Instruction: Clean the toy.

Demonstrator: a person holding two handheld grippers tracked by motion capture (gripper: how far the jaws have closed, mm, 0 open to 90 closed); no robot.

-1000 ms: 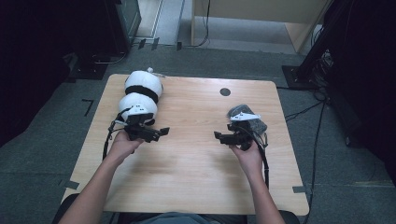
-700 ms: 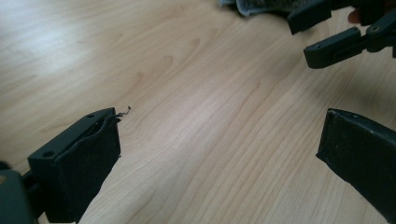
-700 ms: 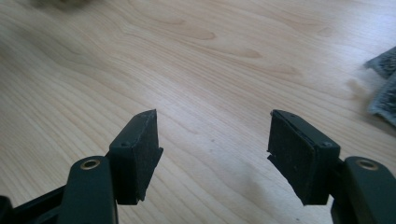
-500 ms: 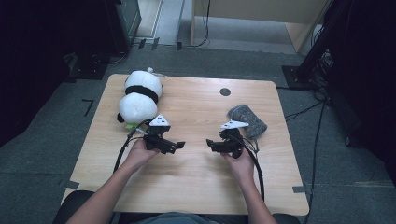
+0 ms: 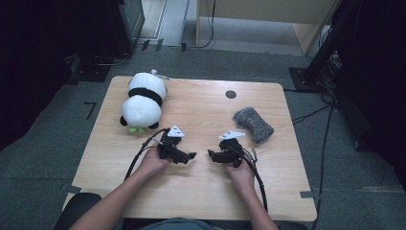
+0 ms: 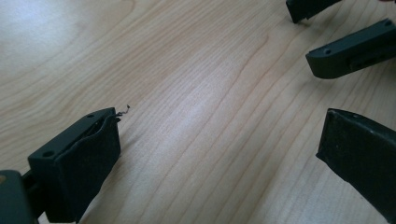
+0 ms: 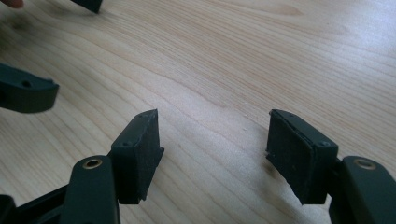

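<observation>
I hold my left gripper and my right gripper low over the bare middle of the wooden table, tips facing each other and just apart, and both sets of jaws stand wide with nothing between them but wood grain. The plush panda lies near the far-left corner, beyond my left gripper and apart from it. The grey felt pouch lies just beyond my right gripper, toward the right edge.

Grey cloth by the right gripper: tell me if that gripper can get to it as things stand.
Probably yes. The right gripper is open and empty, and the grey cloth lies just beyond it with bare table between; the gripper points inward, so the hand must turn.
</observation>
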